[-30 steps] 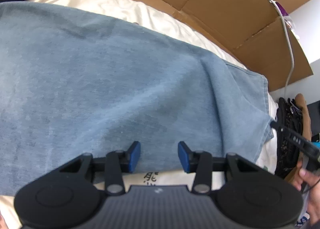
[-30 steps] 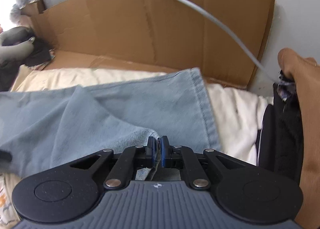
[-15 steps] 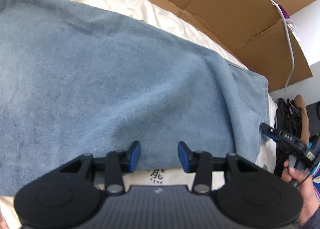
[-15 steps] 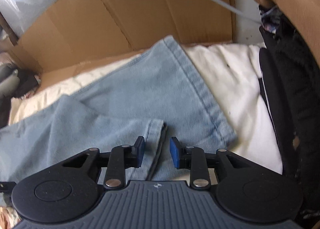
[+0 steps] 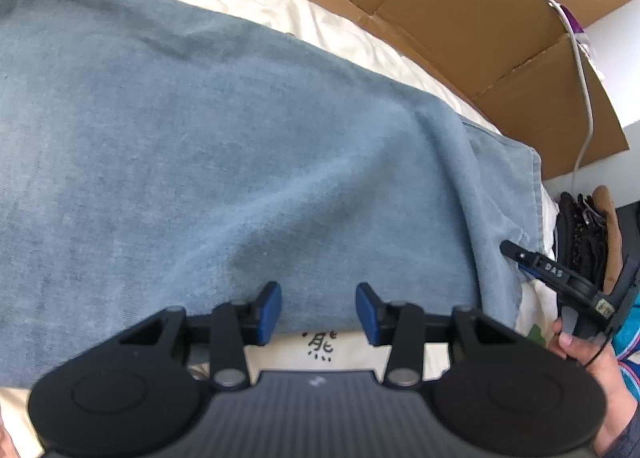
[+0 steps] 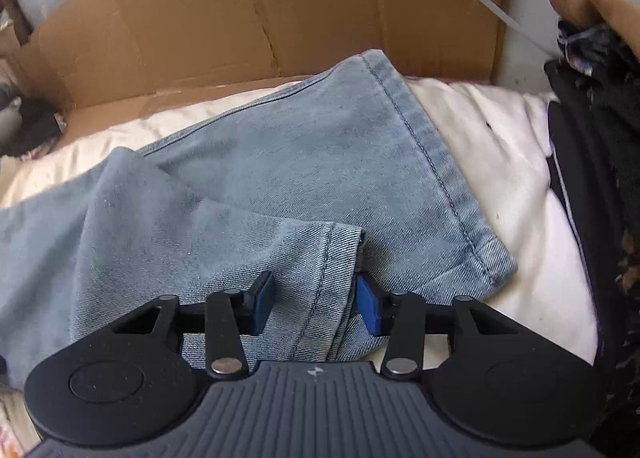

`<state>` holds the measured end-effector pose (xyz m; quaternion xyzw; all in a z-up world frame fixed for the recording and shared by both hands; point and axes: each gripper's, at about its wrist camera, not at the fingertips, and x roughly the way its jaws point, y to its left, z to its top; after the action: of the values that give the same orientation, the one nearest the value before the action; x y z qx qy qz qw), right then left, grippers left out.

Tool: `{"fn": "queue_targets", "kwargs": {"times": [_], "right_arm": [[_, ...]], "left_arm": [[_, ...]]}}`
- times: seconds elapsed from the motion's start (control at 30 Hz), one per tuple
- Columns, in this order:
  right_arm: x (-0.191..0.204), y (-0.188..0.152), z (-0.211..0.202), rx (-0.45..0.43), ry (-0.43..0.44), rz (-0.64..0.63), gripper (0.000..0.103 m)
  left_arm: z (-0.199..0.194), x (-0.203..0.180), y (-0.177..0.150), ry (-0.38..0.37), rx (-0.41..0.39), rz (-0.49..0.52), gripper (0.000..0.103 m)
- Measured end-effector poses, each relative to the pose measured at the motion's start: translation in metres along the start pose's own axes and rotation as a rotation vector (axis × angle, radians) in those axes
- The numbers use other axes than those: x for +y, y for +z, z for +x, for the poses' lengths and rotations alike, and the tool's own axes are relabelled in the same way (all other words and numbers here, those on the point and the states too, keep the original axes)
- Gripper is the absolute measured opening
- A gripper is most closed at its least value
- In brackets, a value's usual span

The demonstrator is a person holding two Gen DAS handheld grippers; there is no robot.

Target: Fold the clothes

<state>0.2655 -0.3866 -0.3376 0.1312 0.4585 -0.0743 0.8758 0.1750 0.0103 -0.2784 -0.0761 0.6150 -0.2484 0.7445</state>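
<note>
Pale blue denim jeans [image 6: 304,162] are being lined up, leg over leg, on the cream bedsheet [image 6: 500,146].
Both the left gripper [image 5: 318,308] and the right gripper [image 6: 314,298] are being held open, nothing gripped; the upper hem [image 6: 332,258] is judged to need squaring next.

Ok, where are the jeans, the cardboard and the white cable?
jeans [image 6: 320,162]: right wrist view, middle of the lower leg panel.
cardboard [image 6: 240,10]: right wrist view, flat brown panel behind the bed.
white cable [image 5: 588,106]: left wrist view, stretch running down over the cardboard.

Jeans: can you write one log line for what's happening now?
jeans: flat on bed | left gripper: open, empty | right gripper: open over hem
</note>
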Motion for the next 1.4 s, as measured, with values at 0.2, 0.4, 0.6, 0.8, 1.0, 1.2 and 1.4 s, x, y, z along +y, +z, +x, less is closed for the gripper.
{"fn": "queue_targets", "kwargs": {"times": [0.2, 0.4, 0.6, 0.8, 1.0, 1.2, 1.4], "right_arm": [[-0.016, 0.007, -0.011, -0.041, 0.017, 0.004, 0.008], [-0.017, 0.028, -0.017, -0.09, -0.053, -0.085, 0.005], [-0.015, 0.062, -0.014, -0.141, -0.1, -0.168, 0.005], [-0.018, 0.094, 0.005, -0.148, -0.118, -0.189, 0.004], [-0.023, 0.102, 0.017, -0.16, -0.098, -0.183, 0.004], [-0.044, 0.101, 0.025, -0.155, -0.018, -0.112, 0.009], [-0.058, 0.1, 0.031, -0.122, 0.043, -0.084, 0.031]], "left_arm": [[-0.002, 0.001, -0.003, -0.002, 0.007, -0.001, 0.045], [-0.005, 0.002, -0.002, -0.01, 0.004, -0.007, 0.045], [-0.012, 0.005, 0.003, -0.015, -0.015, -0.016, 0.045], [-0.009, 0.007, 0.006, -0.014, -0.016, -0.019, 0.045], [-0.009, 0.008, 0.009, -0.012, -0.019, -0.025, 0.045], [-0.007, 0.006, 0.012, -0.011, -0.013, -0.026, 0.045], [-0.002, 0.007, 0.015, -0.012, -0.006, -0.026, 0.045]]}}
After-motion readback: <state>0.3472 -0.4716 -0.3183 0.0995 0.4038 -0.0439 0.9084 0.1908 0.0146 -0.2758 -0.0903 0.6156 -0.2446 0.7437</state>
